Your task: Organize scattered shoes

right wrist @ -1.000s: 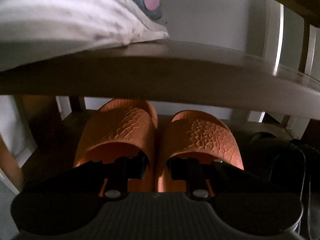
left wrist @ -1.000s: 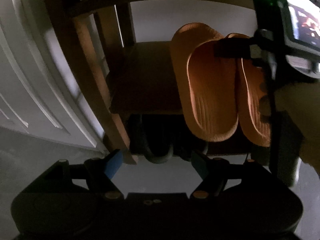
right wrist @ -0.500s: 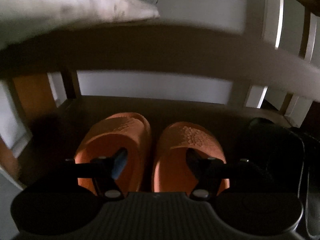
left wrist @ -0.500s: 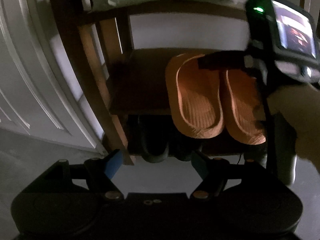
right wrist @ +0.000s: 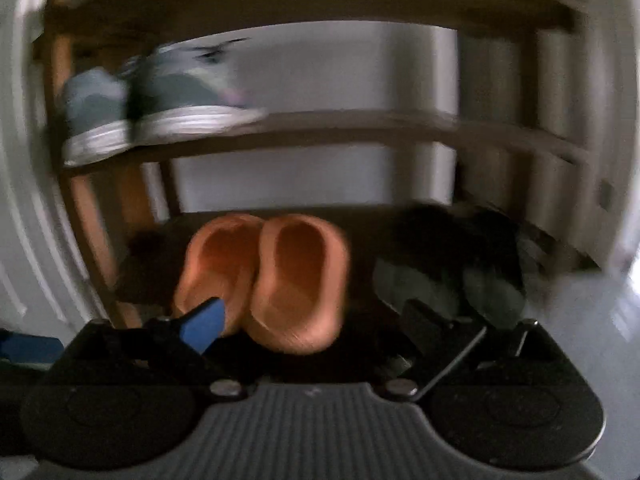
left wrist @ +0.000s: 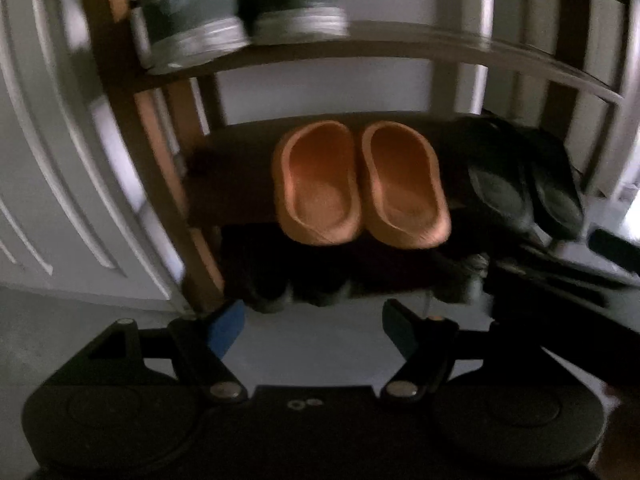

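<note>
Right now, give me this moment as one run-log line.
orange slippers: paired on middle shelf | left gripper: open, empty | right gripper: open, empty | black sandals: beside slippers

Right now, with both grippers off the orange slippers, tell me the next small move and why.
Probably draw the right gripper back from the rack and go find another loose shoe. The orange slippers sit side by side on the middle shelf, beside dark shoes, with grey sneakers above. Both the right and the left gripper are open and empty.

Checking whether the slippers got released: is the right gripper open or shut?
Open. The right gripper shows its fingers spread wide with nothing between them, and the orange slippers sit side by side on the shelf.
</note>
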The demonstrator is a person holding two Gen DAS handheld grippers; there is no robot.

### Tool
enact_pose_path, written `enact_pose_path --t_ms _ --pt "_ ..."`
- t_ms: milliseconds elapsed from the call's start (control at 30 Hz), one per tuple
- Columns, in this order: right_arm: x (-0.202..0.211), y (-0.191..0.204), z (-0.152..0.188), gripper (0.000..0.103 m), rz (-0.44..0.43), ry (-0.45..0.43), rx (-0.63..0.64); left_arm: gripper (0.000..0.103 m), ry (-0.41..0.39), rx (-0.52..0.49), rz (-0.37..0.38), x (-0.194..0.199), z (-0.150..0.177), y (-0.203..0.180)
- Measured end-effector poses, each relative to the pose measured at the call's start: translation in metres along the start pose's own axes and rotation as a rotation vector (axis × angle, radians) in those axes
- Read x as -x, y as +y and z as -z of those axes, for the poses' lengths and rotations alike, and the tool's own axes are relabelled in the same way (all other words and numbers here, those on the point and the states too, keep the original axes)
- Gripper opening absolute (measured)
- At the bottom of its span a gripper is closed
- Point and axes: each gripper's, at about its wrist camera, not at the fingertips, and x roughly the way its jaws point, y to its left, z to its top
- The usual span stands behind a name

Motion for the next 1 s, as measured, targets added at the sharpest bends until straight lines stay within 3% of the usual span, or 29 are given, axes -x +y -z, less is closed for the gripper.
enact_pose_path --t_ms 200,367,500,633,833,1000 --pt "0.068 -0.029 0.028 0.098 0.140 -0.091 0.021 0.076 -0.045 -0.013 0.053 0.035 0.012 -0.017" --pt "0.122 -0.035 0.039 0.102 0.253 -0.168 0.004 0.076 -0.134 0.016 0.010 0.081 0.008 -0.016" --pt "0.153 -0.028 0.044 0.102 0.219 -0.194 0.068 0.077 -0.175 0.033 -0.013 0.112 0.009 -0.013" --pt "0.168 -0.025 0.045 0.102 0.177 -0.170 0.077 0.077 -0.164 0.057 -0.031 0.132 0.011 -0.009" --pt "0.171 -0.028 0.057 0.102 0.192 -0.129 0.064 0.077 -0.186 0.046 -0.069 0.142 0.017 -0.004" --pt "0.163 -0.026 0.065 0.102 0.189 -0.089 0.092 0.078 -0.221 0.030 -0.051 0.150 0.025 -0.005"
